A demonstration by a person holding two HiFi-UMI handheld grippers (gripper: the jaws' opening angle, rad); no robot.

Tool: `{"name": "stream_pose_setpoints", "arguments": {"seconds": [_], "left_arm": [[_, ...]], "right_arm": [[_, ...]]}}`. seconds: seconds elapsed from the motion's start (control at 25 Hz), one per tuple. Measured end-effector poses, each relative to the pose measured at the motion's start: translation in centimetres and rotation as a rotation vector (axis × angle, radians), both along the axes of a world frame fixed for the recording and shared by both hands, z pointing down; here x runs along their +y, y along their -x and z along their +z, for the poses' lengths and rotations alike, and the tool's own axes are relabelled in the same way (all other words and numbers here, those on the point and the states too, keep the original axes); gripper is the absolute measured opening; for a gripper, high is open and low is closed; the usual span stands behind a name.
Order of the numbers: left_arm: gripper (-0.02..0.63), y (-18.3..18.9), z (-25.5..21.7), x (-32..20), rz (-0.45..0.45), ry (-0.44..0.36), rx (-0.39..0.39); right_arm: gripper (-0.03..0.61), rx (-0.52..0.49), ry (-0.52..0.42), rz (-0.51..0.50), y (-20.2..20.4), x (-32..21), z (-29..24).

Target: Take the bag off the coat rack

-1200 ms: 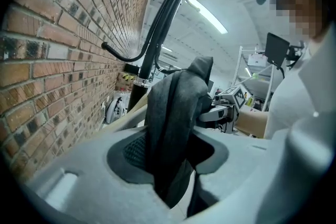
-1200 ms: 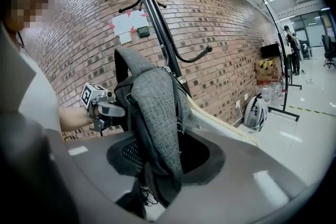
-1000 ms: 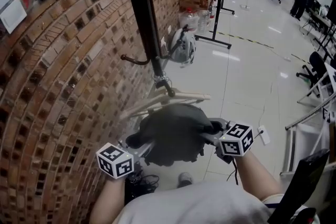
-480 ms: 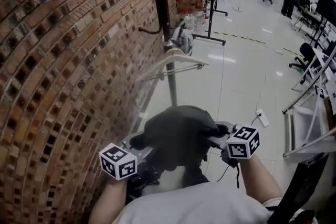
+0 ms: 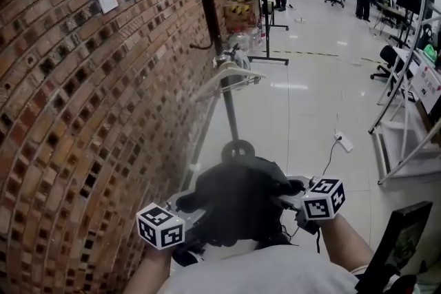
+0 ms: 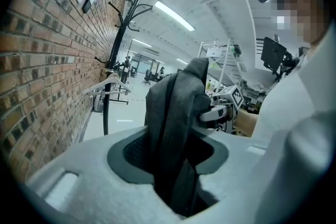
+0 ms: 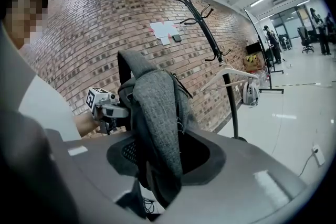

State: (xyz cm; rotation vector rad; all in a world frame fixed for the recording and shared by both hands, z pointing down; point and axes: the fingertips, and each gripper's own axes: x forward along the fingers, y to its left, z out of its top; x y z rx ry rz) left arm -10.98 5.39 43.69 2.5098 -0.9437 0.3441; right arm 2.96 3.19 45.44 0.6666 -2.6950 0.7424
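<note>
We hold one dark bag (image 5: 238, 200) between our two grippers, the left (image 5: 183, 203) pinching its 9 o'clock edge and the right (image 5: 290, 185) its 3 o'clock edge, well apart from the one coat rack (image 5: 213, 24) at 12 o'clock, which carries one hanger (image 5: 231, 75) beside the wall (image 5: 76, 120).
</note>
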Motion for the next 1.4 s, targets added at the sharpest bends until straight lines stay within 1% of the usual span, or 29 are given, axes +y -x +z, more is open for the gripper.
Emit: {"name": "stream_pose_setpoints", "arguments": {"seconds": [0.12,0.4,1.04,1.4], "left_arm": [[0.167,0.2,0.0,2.6,0.009,-0.002,0.014],[0.167,0.7,0.6,5.5,0.031,-0.010,0.035],[0.166,0.5,0.3,6.4,0.042,-0.033,0.025],[0.167,-0.3,0.8,6.7,0.057,-0.021,0.029]], "right_arm": [[0.150,0.011,0.002,0.008,0.1,2.9,-0.2],[0.150,0.032,-0.015,0.052,0.6,6.3,0.0],[0.149,0.022,-0.036,0.077,0.4,7.6,-0.1],[0.147,0.030,-0.031,0.087,-0.3,8.0,0.4]]}}
